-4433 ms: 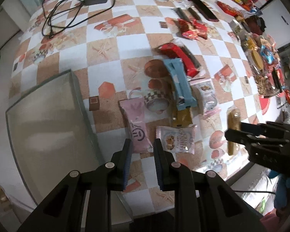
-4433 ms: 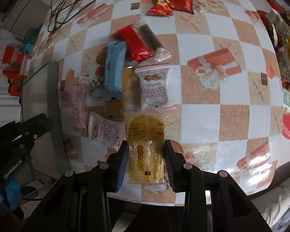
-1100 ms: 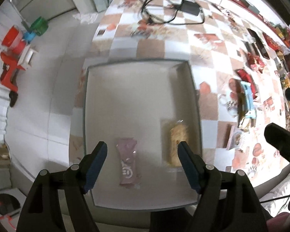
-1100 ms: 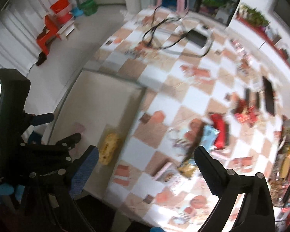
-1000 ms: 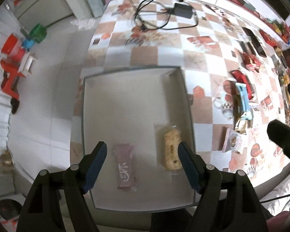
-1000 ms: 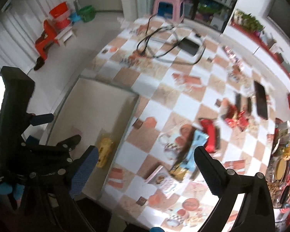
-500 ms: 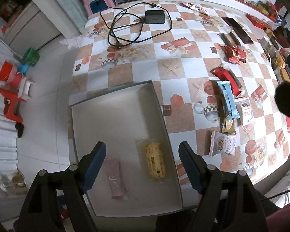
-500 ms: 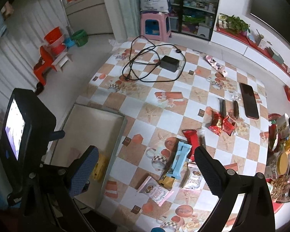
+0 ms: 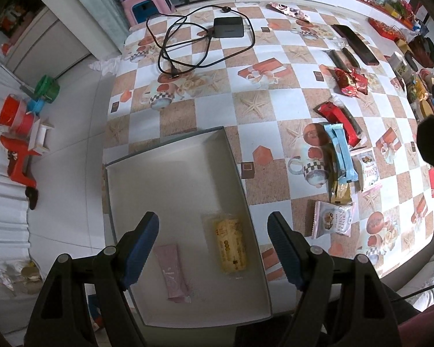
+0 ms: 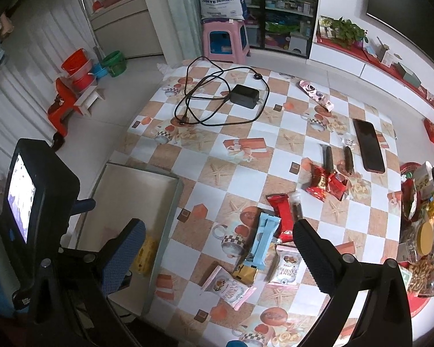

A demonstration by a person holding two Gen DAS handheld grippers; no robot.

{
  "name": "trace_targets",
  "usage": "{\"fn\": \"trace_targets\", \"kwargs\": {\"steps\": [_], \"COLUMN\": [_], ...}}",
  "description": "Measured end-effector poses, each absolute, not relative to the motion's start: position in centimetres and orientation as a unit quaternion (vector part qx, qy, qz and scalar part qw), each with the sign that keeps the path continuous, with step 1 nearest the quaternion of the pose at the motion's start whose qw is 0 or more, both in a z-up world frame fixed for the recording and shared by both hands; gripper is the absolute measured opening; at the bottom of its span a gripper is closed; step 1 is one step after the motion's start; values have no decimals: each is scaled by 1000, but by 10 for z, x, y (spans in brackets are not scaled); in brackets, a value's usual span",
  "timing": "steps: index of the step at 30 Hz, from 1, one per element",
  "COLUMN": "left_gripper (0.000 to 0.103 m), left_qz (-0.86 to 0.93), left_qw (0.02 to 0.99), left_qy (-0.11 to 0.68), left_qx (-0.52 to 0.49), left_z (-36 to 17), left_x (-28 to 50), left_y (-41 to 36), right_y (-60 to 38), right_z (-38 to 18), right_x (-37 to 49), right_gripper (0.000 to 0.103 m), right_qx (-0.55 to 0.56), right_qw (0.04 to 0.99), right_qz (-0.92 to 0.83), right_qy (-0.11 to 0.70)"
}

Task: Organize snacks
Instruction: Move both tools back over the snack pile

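A white box (image 9: 170,185) stands at the table's left front corner; it also shows in the right wrist view (image 10: 136,190). In it lie a yellow snack pack (image 9: 231,244) and a pink snack pack (image 9: 172,271). Loose snacks lie to its right: a light blue bar (image 9: 340,153), a red pack (image 9: 337,117), a cranberry pack (image 9: 369,170), another white pack (image 9: 332,222) and a gold wrapper (image 9: 343,192). My left gripper (image 9: 214,248) is open and empty high above the box. My right gripper (image 10: 217,257) is open and empty high above the loose snacks (image 10: 263,243).
A black charger with coiled cable (image 9: 205,40) lies at the table's far side. A dark phone (image 10: 369,149) and red candy wrappers (image 10: 325,183) lie right of centre. More snacks and dishes (image 10: 422,231) crowd the right edge. A pink stool (image 10: 225,40) stands beyond the table.
Both grippers have risen and pulled back from the box, so more of the table and room shows. The pink and yellow packs stay in the box. Both grippers remain open.
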State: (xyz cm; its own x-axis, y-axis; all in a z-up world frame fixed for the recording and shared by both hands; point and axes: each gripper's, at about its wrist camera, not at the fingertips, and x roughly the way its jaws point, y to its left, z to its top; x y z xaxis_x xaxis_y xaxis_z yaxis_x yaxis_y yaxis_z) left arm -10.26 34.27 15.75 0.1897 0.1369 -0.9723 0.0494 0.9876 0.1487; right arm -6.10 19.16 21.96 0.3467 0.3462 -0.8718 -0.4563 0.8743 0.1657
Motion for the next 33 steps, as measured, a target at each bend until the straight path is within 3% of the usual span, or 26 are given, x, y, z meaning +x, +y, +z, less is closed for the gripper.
{"fn": "trace_targets", "kwargs": {"steps": [20, 33], "left_gripper": [81, 81], "left_qz": [24, -18], "left_qw": [767, 733], "left_qy": [636, 676], "left_qx": [78, 76], "left_z": [157, 123], "left_x": [-98, -103], "left_y": [337, 313], "right_y": [186, 105], "right_z": [217, 135], "right_x": [-57, -50], "right_gripper": [102, 102], "right_qx": [-48, 82], "right_qw": [817, 743], "right_qz": [243, 118], "right_qy": [521, 653]}}
